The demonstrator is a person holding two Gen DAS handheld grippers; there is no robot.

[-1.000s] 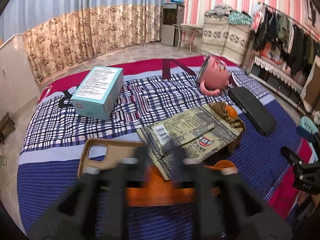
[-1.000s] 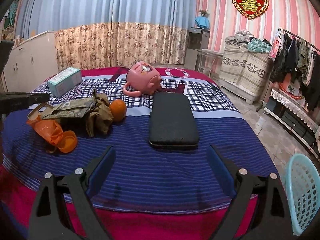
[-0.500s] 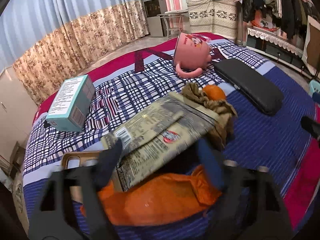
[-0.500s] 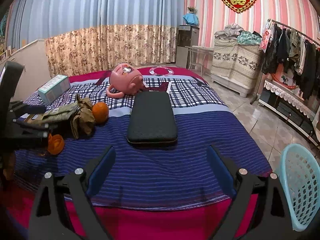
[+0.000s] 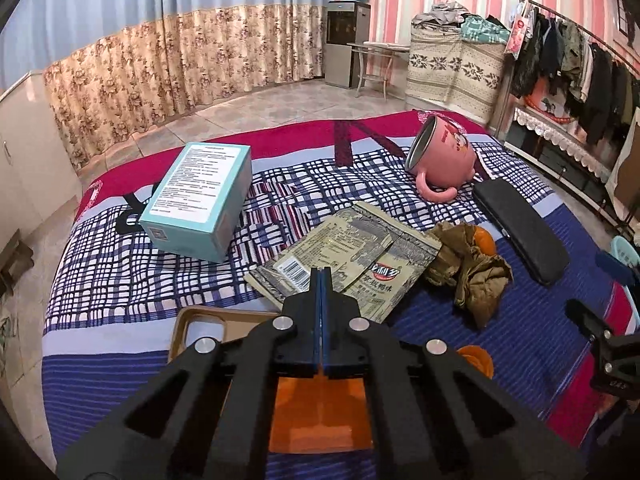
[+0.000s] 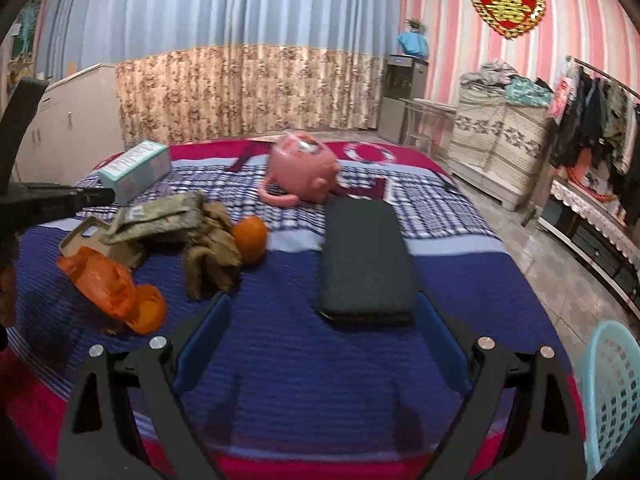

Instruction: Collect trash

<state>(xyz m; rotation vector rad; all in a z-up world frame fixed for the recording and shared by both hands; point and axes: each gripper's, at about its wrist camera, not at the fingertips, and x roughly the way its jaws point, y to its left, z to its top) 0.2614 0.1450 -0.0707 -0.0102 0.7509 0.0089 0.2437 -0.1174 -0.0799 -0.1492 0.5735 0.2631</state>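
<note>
- While my left gripper (image 5: 322, 276) has just closed with its jaws together and nothing between them, the snack wrapper (image 5: 348, 258) lies at twelve o'clock of its tips.
- I see my right gripper (image 6: 322, 322) spread wide, empty.
- Orange plastic bag (image 6: 106, 284) sits at its ten o'clock.

I am working in a bedroom of a home. In front of me I see a bed (image 6: 460, 280) with a checked and striped blanket, and behind it long curtains (image 6: 240, 92) cover the wall. On the right a clothes rack (image 5: 580, 64) stands full of hanging jackets, near a pile of folded bedding (image 5: 452, 64). The wall has pink striped wallpaper with a red heart decoration (image 6: 507, 4). A water dispenser (image 5: 346, 42) stands in the corner, and the floor is tiled.
</note>
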